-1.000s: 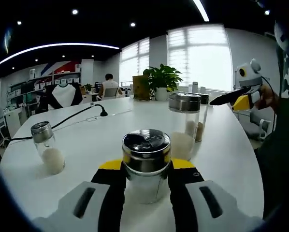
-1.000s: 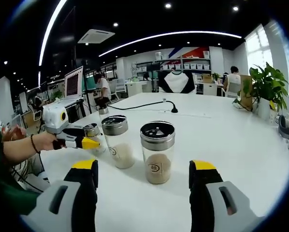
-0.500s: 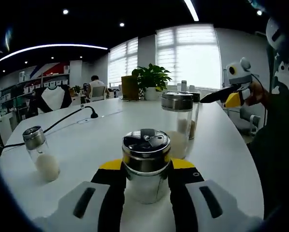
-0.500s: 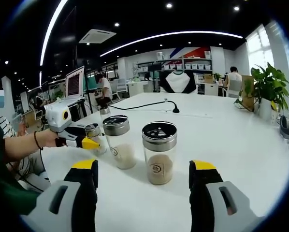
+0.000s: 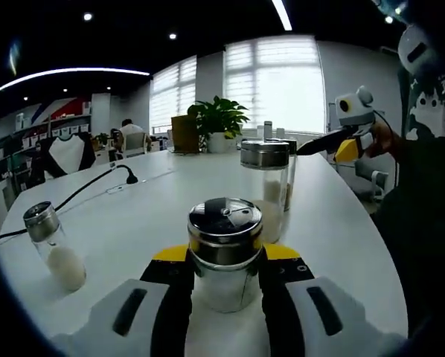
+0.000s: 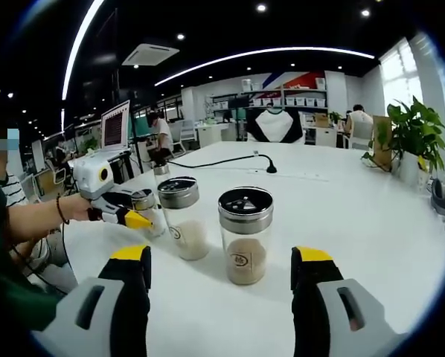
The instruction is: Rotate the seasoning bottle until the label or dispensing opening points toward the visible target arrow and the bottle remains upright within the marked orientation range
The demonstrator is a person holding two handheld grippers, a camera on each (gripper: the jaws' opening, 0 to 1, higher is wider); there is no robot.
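table (image 5: 133, 216): white, wide, I work on it
plant (image 5: 216, 119): green, at the far table edge by my window
cable (image 6: 222, 161): black, lying across the table
laptop (image 6: 113, 126): open, to my left

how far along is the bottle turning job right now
Done: the left tongs are shut on the seasoning bottle, which stands upright on the white table. In hand: the turning itself; no target arrow is visible, so alignment cannot be judged. Left: confirm orientation and release. The right tongs are open, short of the brown-filled jar.
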